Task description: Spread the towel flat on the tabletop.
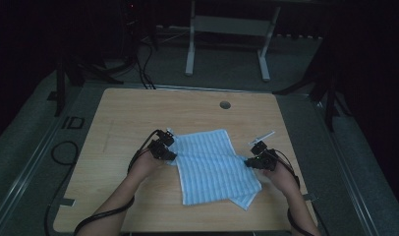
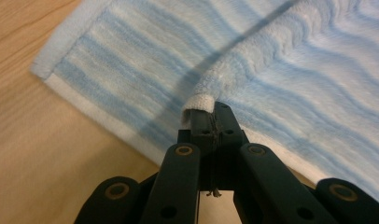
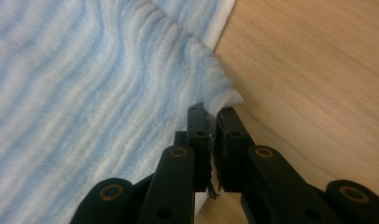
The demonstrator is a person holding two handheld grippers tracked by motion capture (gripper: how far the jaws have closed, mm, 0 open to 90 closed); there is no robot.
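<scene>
A blue and white striped towel (image 1: 212, 164) lies partly folded on the wooden table (image 1: 138, 113). My left gripper (image 1: 169, 156) is shut on the towel's left edge; in the left gripper view its jaws pinch a white hem corner (image 2: 200, 102) lifted over the lower layer of the towel (image 2: 131, 60). My right gripper (image 1: 247, 162) is shut on the towel's right edge; in the right gripper view a bunched fold (image 3: 214, 91) of the towel (image 3: 75, 93) sits between the closed jaws. A ridge of cloth stretches between the two grippers.
A round cable hole (image 1: 225, 104) sits near the table's far edge. Black cables (image 1: 65, 152) trail on the floor at the left, and a white desk frame (image 1: 227, 39) stands behind the table. Bare wood surrounds the towel on all sides.
</scene>
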